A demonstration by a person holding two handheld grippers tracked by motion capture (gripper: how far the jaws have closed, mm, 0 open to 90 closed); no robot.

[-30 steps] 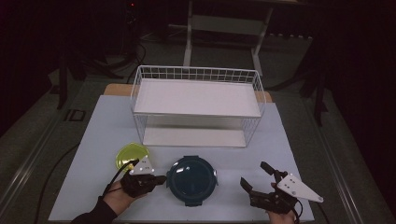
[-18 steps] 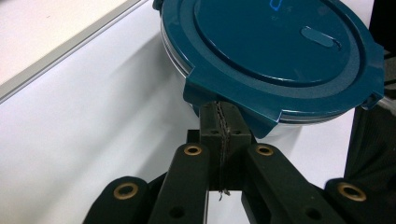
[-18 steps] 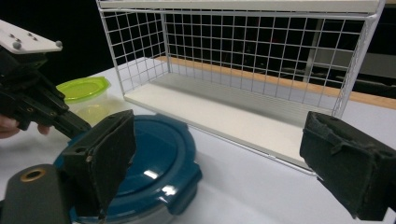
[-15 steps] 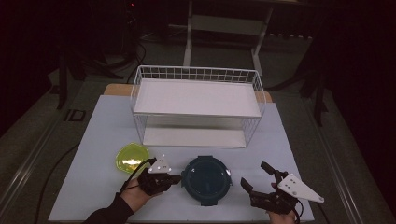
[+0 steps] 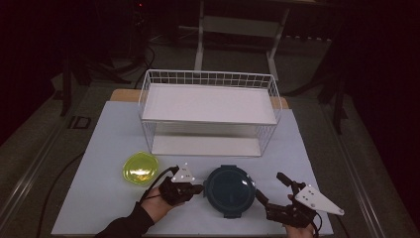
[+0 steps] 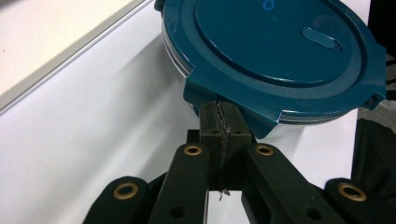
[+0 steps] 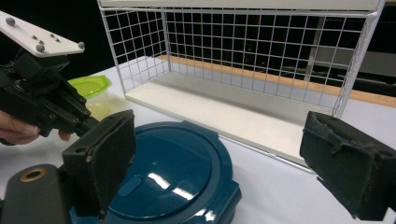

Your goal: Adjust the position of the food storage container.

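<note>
Since the earlier frame, the left gripper [image 5: 198,188] has travelled rightward across the table [image 5: 99,148], away from the green bowl [image 5: 140,167], and the round blue lidded container [image 5: 230,191] has shifted right with it. The right gripper [image 5: 271,191] has held its position.

Left gripper: jaws pressed together, their tips against a corner tab at the container's [image 6: 280,56] rim; the left gripper view shows the tips meeting under the lid's edge. Whether the tab is pinched between them cannot be told.

Right gripper [image 7: 219,154]: jaws spread wide, one pad [image 7: 107,154] just beside the container's [image 7: 173,172] near edge, the other pad well clear to the side. Nothing is held.

Container: resting flat on the table near its front edge, between the two grippers, lid on. The green bowl sits to its left, now apart from the left gripper. A white wire shelf [image 5: 208,111] stands behind, well apart from the container
</note>
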